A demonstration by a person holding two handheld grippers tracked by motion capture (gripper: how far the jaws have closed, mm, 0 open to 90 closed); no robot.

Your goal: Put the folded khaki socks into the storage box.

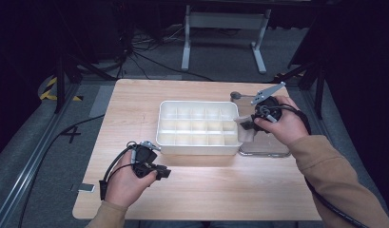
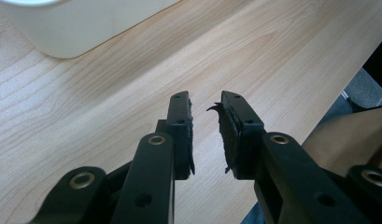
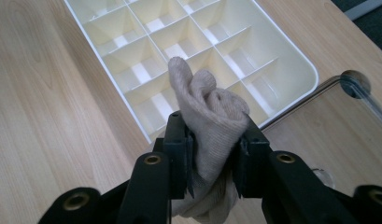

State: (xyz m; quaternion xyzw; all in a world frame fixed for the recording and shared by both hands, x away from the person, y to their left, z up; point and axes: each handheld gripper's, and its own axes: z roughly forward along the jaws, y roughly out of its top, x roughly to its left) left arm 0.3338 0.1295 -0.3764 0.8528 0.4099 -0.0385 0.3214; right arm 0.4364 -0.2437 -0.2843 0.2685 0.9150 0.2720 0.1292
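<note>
Beige knitted sock (image 3: 208, 119), bunched, sits pinched between the right gripper's (image 3: 212, 154) jaws, just over the right-hand edge of the white plastic compartment tray (image 1: 163, 124); we judge it carried clear of the dividers for dropping into a cell. Our left gripper (image 2: 206, 135) rests near the tray's near left corner, jaws apart and empty, presumably kept out of the way.

I see a beige knitted sock (image 3: 208, 116), bunched into a soft wad, pinched between the fingers (image 3: 179, 149) of my right gripper (image 3: 212, 154) with its rounded folds sticking up past the tips. It hangs above the right-hand edge of a white tray (image 3: 296, 60), which is divided into many small square compartments. In the high view the sock (image 1: 244, 127) shows at the tray's (image 1: 198, 148) right side, partly over a clear lid (image 1: 266, 149) lying flat on the table (image 1: 230, 190).
</note>
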